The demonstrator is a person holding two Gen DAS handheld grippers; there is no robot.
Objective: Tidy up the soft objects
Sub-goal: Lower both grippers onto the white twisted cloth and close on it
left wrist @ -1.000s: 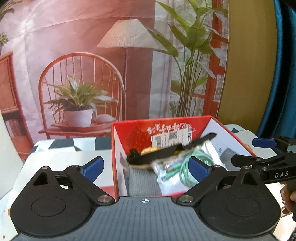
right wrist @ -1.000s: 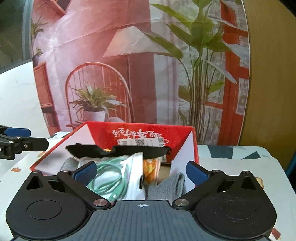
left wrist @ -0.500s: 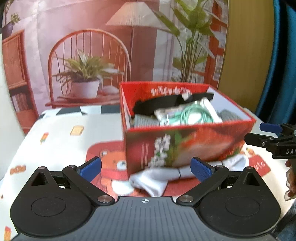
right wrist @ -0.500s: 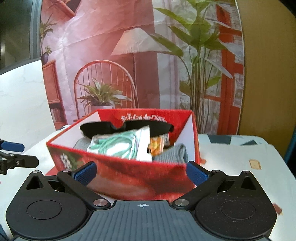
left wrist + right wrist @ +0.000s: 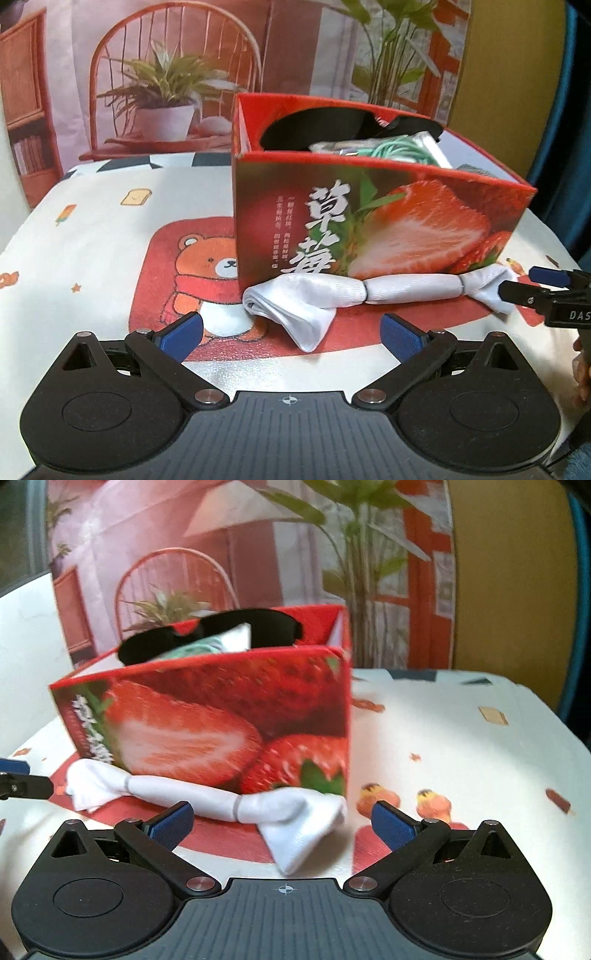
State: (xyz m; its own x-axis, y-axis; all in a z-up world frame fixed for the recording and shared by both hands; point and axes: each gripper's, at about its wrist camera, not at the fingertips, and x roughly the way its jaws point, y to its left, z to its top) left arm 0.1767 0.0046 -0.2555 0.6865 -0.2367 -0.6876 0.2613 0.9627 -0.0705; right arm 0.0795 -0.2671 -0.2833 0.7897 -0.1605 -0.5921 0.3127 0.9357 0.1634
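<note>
A printed backdrop (image 5: 177, 74) of a rattan chair, a potted plant and a floor lamp hangs behind the bench (image 5: 92, 229), which is covered by a cream cloth with a red bear patch and small food motifs.

A second ago both cameras looked down into the box from close above; half a second ago they had pulled back, and now they sit lower and nearer the bench's front edge, so the box's printed front wall fills the middle of each view. The white cloth, hidden a second ago, now lies in full sight.

The strawberry box (image 5: 369, 221) is red card with a cut-strawberry photograph and large white Chinese characters, 草莓, with a column of smaller characters too fine to read. The other tool, seen at the right edge of the left view, carries the letters "DAS".

Inside the box a black eye mask (image 5: 332, 129) lies across the top, over a clear packet with a coiled green cable (image 5: 399, 151); a grey fabric (image 5: 472, 169) shows at the box's right side.

The twisted white cloth (image 5: 351, 295) lies on the red patch along the foot of the box's front wall, touching it.

The left tongs (image 5: 291, 330) are spread wide and hold nothing, near the cloth's left end. The right tongs (image 5: 282, 821) are likewise released, with the cloth's right end lying between their blue pads.
</note>
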